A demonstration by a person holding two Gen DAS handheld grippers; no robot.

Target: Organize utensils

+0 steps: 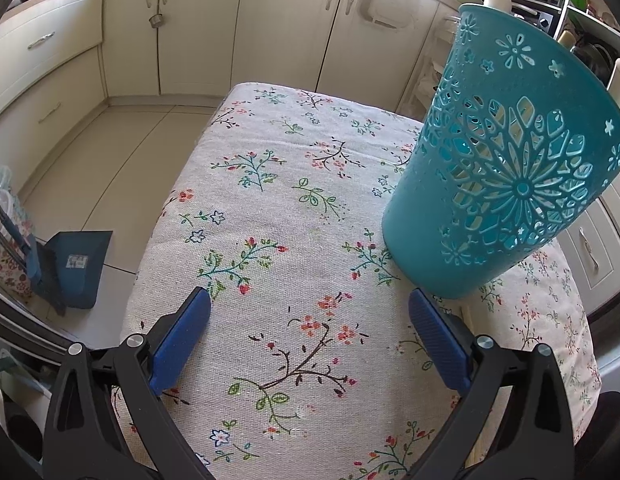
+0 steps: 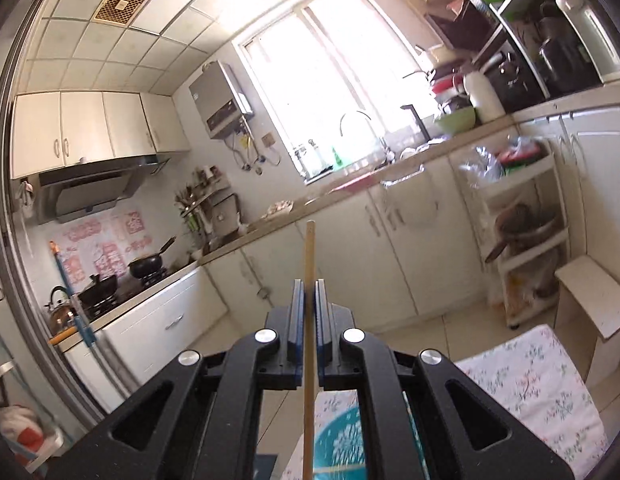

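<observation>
Floral tablecloth (image 1: 269,208), teal basket (image 1: 506,168), cream kitchen cabinets (image 1: 197,32)

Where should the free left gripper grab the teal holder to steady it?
Grip the teal holder low on its solid base band, coming in level from the near-left. It flares toward the rim, too wide up there, and the cut-out wall looks flexible. The left gripper is open, just short of its base; the right gripper holds a chopstick.

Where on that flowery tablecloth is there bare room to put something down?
Most of the tablecloth is bare: the whole stretch from the open left gripper to the far edge, left of the teal basket. The right side is crowded by that basket and a wooden stick at its base.
</observation>
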